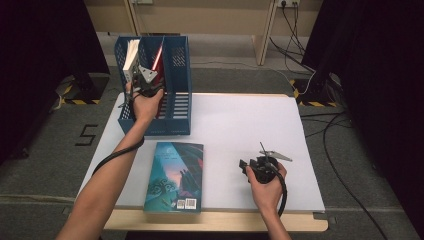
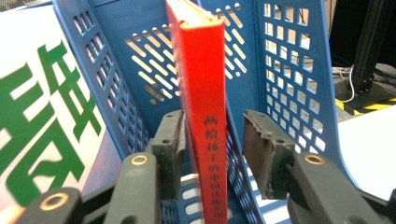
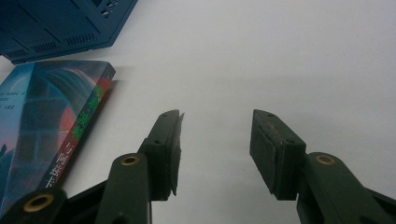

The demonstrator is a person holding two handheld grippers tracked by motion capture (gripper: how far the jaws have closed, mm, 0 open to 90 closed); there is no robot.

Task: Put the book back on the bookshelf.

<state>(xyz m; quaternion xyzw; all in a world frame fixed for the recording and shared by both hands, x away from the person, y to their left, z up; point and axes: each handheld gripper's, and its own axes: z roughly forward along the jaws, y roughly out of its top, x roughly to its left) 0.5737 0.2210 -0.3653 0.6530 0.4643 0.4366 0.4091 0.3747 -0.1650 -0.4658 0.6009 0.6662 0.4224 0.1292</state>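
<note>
A blue file rack (image 1: 172, 107) stands at the table's back left. In its middle slot a red book (image 1: 158, 59) stands upright, and a white book (image 1: 131, 55) fills the left slot. My left gripper (image 1: 145, 79) reaches into the rack. In the left gripper view its jaws (image 2: 212, 133) stand apart around the red book's spine (image 2: 203, 84): the left pad (image 2: 170, 140) lies against the cover, while a gap shows at the right pad. A teal book (image 1: 175, 176) lies flat near the front edge. My right gripper (image 1: 245, 166) rests to its right, open (image 3: 215, 123) and empty.
The white table top (image 1: 240, 125) stretches right of the rack. The white book's cover with green characters (image 2: 42, 116) is close on the left in the left gripper view. The teal book's spine (image 3: 81, 135) lies left of my right jaws. Cables run over the floor at right.
</note>
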